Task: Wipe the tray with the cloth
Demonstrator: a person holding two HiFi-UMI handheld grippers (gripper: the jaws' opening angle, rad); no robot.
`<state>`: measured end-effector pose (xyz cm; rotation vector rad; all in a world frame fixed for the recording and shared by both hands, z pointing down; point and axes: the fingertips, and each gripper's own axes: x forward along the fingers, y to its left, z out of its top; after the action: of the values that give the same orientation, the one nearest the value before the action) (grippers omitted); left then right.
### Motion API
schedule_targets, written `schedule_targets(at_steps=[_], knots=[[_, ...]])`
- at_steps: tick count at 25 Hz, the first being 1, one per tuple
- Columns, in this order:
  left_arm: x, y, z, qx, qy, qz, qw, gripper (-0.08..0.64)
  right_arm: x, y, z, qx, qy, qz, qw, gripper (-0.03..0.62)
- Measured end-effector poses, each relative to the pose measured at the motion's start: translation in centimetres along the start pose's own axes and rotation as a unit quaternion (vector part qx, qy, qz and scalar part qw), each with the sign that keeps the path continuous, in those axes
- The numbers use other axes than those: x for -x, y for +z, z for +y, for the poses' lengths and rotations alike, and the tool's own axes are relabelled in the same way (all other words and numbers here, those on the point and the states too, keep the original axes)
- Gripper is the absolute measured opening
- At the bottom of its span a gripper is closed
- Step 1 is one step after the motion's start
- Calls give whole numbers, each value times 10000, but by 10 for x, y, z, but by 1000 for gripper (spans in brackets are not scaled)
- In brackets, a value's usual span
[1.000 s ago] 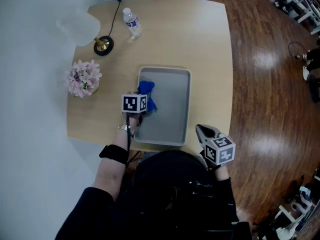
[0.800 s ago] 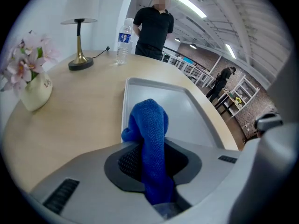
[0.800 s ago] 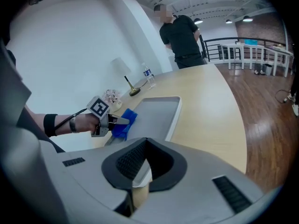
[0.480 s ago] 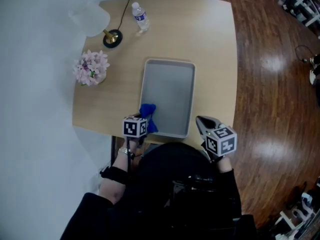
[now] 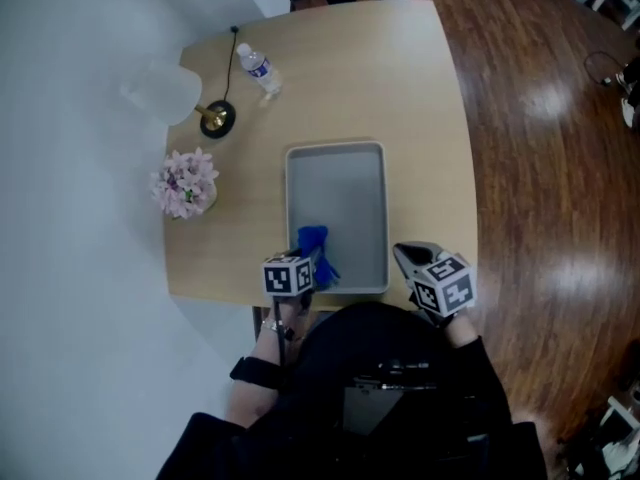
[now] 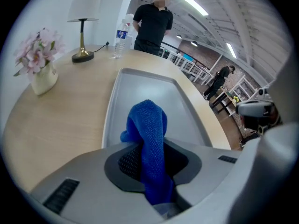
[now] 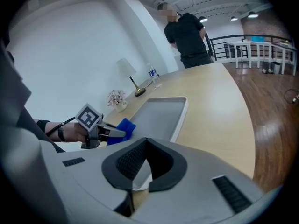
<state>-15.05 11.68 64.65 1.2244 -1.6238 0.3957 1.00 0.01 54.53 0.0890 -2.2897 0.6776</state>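
Observation:
A grey metal tray (image 5: pixel 345 198) lies lengthwise on the round wooden table (image 5: pixel 430 118). My left gripper (image 5: pixel 312 268) is over the tray's near left corner, shut on a blue cloth (image 5: pixel 315 243) that hangs onto the tray floor. In the left gripper view the cloth (image 6: pixel 149 125) is pinched between the jaws of the left gripper (image 6: pixel 152 148), with the tray (image 6: pixel 145 92) stretching away beyond it. My right gripper (image 5: pixel 407 256) hovers by the tray's near right corner, jaws shut on nothing. From the right gripper view I see the tray (image 7: pixel 161 113), the cloth (image 7: pixel 122 126) and the left gripper (image 7: pixel 119 133).
A vase of pink flowers (image 5: pixel 185 183) stands left of the tray. A lamp (image 5: pixel 215 118) and a water bottle (image 5: pixel 259 68) sit at the far left of the table. A person (image 6: pixel 152 27) stands at the far edge. Wooden floor (image 5: pixel 540 168) lies to the right.
My left gripper has dragged the cloth along the tray's left side from the far part to the near corner. The right gripper has stayed where it was.

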Motion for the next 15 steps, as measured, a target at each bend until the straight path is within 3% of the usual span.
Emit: schedule_targets(at_steps=[5,10,12,15], knots=[[-43,103,-11,-377,-163,-294,9987,98,1,-8,-10,-267,-227,44,9994,6],[-84,199,-2,-505,-86,-495,9975,98,10,-19,-17,-550,-526,142,9970,6],[-95,217,6,-488,-42,-469,9977,98,14,-23,-19,-665,-643,156,9956,6],[-107,217,14,-373,-67,-385,9985,98,21,-28,-24,-819,-808,139,9933,6]])
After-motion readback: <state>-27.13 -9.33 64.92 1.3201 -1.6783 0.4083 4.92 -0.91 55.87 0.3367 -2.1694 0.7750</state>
